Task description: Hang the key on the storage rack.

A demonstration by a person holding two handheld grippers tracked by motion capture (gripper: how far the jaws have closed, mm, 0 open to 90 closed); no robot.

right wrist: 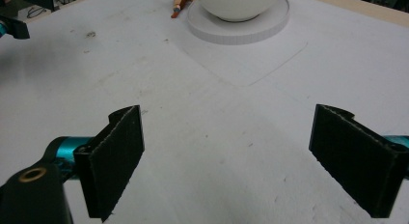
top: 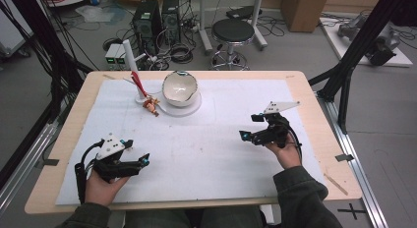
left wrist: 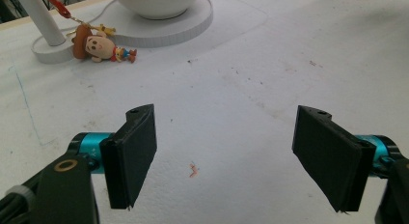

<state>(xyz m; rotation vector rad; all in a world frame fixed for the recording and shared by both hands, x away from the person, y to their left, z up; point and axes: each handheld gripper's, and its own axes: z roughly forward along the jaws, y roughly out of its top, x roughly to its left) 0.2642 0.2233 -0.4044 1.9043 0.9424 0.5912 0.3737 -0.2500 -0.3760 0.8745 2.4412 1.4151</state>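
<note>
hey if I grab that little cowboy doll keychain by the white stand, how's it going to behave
The small cowboy doll keychain looks light and would likely slide easily on the white mat. Its red strap seems hooked to the white post stand, so it would probably dangle and tug the stand. The open left tongs could close on its rounded head, which may slip.

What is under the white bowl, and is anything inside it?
The white bowl sits on a round white disc lying on the white mat. In the high view its visible interior looks empty; the near wall covers part of the inside.
</note>
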